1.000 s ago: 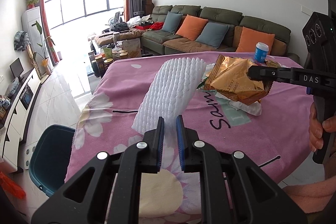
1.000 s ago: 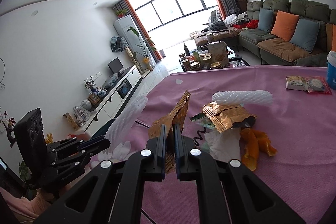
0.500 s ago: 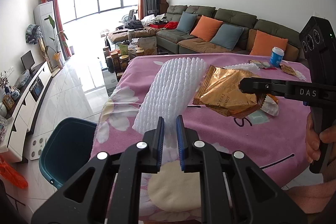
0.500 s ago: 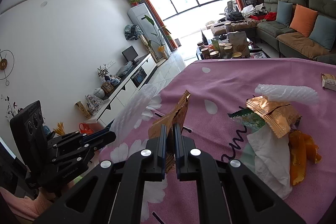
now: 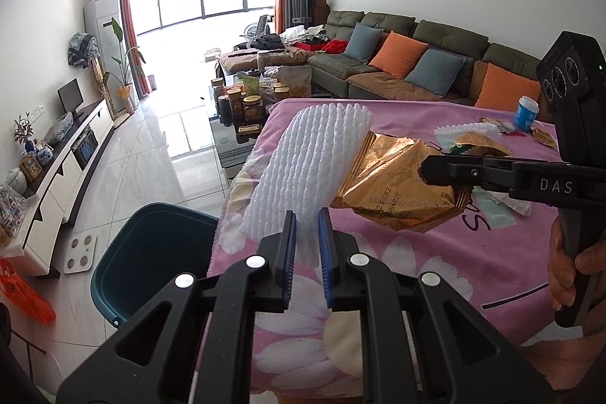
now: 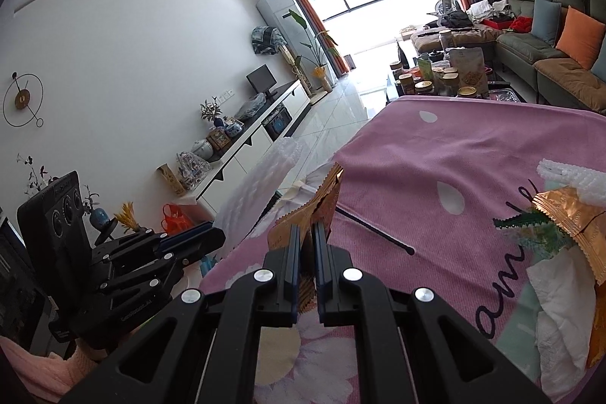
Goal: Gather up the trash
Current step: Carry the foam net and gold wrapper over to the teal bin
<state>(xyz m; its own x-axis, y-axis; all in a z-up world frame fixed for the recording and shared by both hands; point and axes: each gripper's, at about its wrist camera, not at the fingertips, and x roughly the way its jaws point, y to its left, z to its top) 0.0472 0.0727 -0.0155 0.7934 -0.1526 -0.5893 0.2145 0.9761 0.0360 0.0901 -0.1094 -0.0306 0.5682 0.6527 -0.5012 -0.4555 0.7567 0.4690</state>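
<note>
Left claw [image 5: 305, 233] pinching white foam net [image 5: 306, 158], right claw [image 6: 306, 248] marked "DAS" pinching gold wrapper [image 5: 394, 184]

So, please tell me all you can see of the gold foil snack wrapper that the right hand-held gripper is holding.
The crinkled gold foil snack wrapper looks empty and flattened, shiny, with small dark print and a serrated edge. The right hand-held gripper is shut on its edge, so it hangs in the air, tilted, above the pink flowered tablecloth. It sits close beside the white ribbed foam sleeve; whether they touch is unclear.
</note>
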